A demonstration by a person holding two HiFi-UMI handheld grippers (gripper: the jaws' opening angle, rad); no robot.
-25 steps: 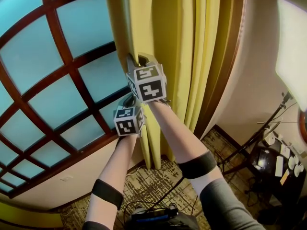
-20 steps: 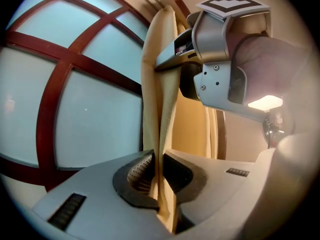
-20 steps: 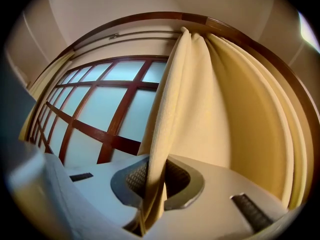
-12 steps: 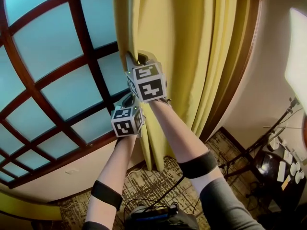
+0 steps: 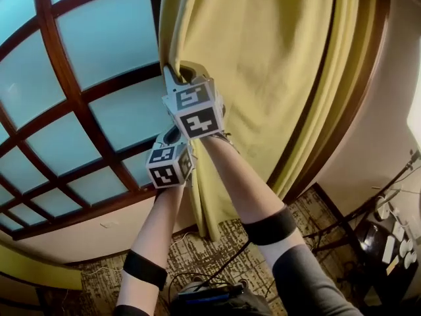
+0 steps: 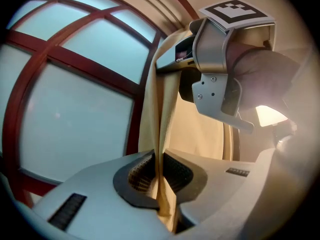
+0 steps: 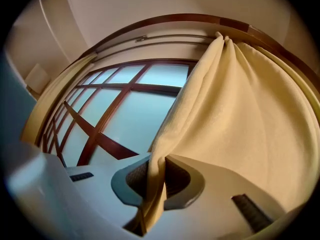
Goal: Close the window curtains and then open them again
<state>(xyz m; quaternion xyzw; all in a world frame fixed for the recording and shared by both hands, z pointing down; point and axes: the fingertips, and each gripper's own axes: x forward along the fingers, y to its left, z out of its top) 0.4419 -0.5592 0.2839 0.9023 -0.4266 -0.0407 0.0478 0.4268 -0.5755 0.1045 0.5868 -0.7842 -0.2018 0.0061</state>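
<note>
Bottom centre of the head view, the left arm [image 5: 158, 222] and right arm [image 5: 243, 189] reach up and away to the curtain's free edge. Left gripper [image 6: 159, 176]: jaws squeezed together on that edge, with a thin fold of cloth pinched between the ribbed pads. Right gripper [image 7: 156, 176]: same state, clamped on the same edge, higher in frame and just beside the left one.

The two stacked grips on one edge likely spread the pull so the cloth does not slip or twist. Both grippers face the fabric roughly level, which suits a sideways drag along the rod [image 7: 165, 39].

The curtain [image 5: 276, 64] hangs at the upper right of the head view and covers only the right part of the window [image 5: 112, 38]. The left and centre panes are bare, so I judge the closing only partway done.

Hard to see:
- How deep the cloth sits in each grip; the fold hides most of the pads.
- The rod, cut off in the head view and visible only in the right gripper view; hooks or rings are too small to tell.
- The curtain's hem near the carpet [image 5: 204, 249], partly behind the arms.
- Anything beyond the glass, which is milky blue.
- A yellow strip [image 5: 39, 272] at lower left, maybe a second curtain; cannot tell.
- The stand and clutter [image 5: 381, 222] at lower right, too small to name.
- A dark device [image 5: 210, 301] at the bottom edge, cut off.
</note>
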